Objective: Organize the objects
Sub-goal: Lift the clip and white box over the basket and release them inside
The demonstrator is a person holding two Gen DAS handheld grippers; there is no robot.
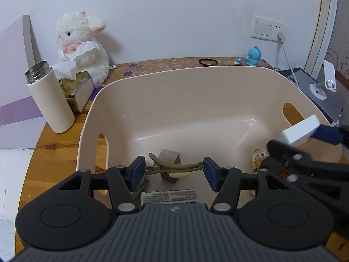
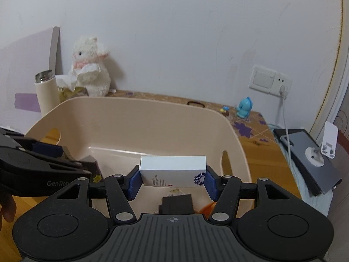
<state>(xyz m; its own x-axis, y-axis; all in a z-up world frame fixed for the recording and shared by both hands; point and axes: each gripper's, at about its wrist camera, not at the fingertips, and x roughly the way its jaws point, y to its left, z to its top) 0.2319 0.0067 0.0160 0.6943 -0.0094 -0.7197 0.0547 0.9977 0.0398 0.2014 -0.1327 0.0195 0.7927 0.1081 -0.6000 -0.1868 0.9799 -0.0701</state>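
While right tongs clamp white box, black item beneath half hidden

Both wrist cameras looked forward, close over the beige bin, sharing its interior and the wall behind

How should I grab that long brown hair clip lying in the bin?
Probably across its thin middle, coming straight down from above. The hair clip lies flat and sideways on the floor of the beige bin, partly over a small grey box, so its long bar is the easiest part to pinch. The left gripper hangs open around it, one finger near each end; turning it crosswise would likely suit better.
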